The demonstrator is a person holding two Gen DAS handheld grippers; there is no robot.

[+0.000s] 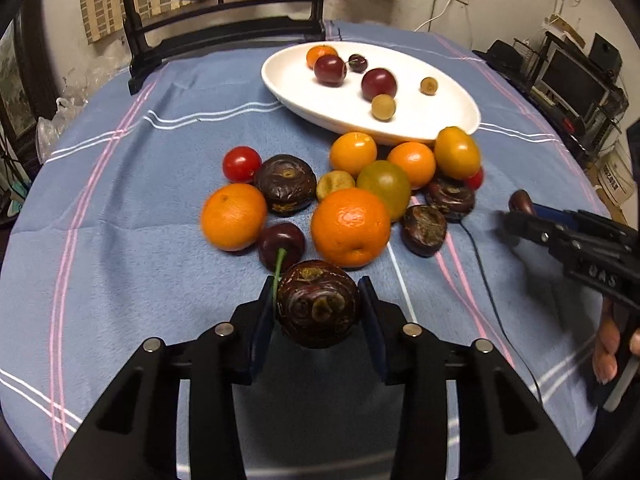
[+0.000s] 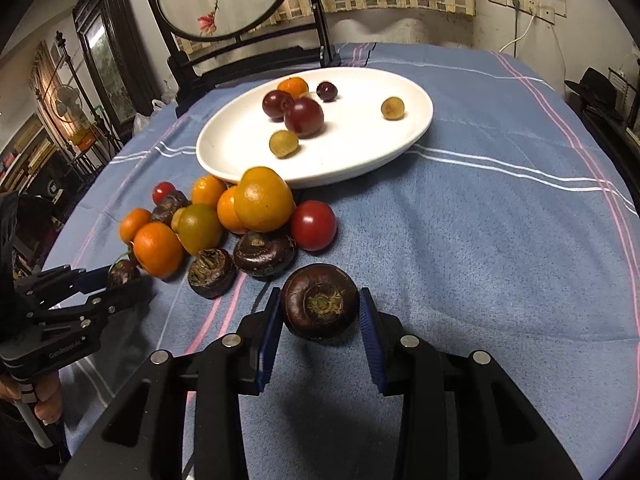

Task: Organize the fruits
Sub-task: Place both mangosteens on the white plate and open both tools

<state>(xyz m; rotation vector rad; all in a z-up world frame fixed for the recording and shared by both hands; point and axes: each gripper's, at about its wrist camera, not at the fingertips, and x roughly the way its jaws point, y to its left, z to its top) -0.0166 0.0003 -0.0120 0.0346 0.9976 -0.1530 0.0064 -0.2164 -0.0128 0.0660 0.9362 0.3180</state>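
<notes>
My left gripper (image 1: 318, 300) is shut on a dark brown water chestnut (image 1: 318, 304) and holds it just above the blue cloth, in front of the fruit pile. My right gripper (image 2: 320, 306) is shut on another water chestnut (image 2: 320, 300). It also shows in the left wrist view (image 1: 520, 210) at the right. The pile holds oranges (image 1: 350, 226), tomatoes (image 1: 241, 164), a cherry (image 1: 280, 244) and more water chestnuts (image 1: 286, 184). The white oval plate (image 1: 420, 120) behind holds plums (image 1: 379, 84), longans (image 1: 383, 107), a cherry and a small orange.
The table has a blue cloth (image 2: 500, 240) with pink and white stripes. A black wooden screen stand (image 1: 224, 36) sits at the far edge behind the plate. A thin black cable (image 1: 492, 300) lies on the cloth at the right.
</notes>
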